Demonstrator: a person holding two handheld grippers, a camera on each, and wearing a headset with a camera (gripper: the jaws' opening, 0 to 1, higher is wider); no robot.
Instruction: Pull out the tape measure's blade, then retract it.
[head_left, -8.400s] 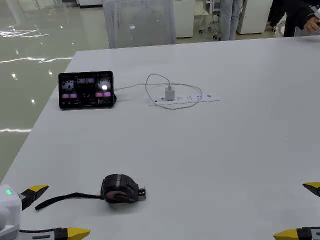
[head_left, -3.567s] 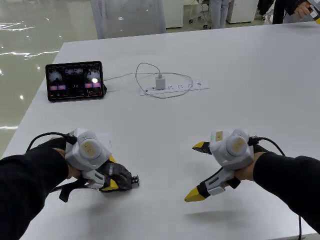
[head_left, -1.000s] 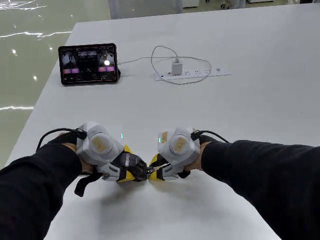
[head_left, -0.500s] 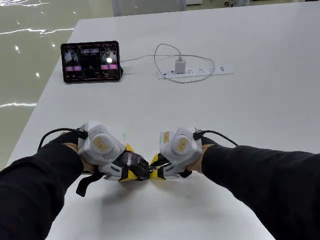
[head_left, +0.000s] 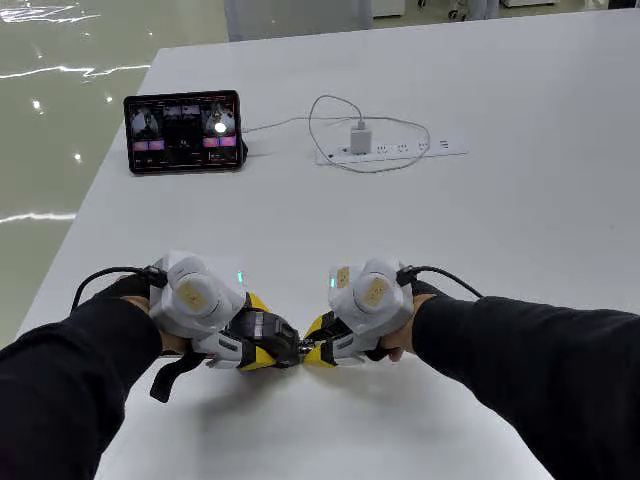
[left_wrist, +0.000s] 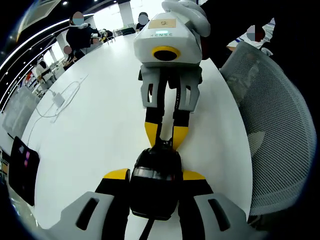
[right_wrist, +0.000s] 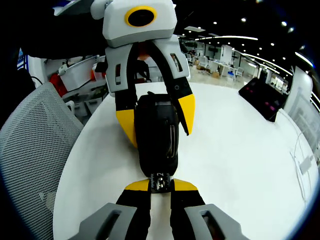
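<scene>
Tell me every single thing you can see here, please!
table: one, white, under everything.
tablet: one, black, screen lit, table's far left.
power strip: one, white, far middle.
charger: one, white, on the power strip, cable looping.
chair: one, grey mesh, beside the table.
tape measure: one, black, near edge.
left hand-held gripper: one, white with yellow tips, clamped on the tape measure's case.
right hand-held gripper: one, same colours, pinching the blade's end hook.
sleeves: two, black, bottom corners.
</scene>
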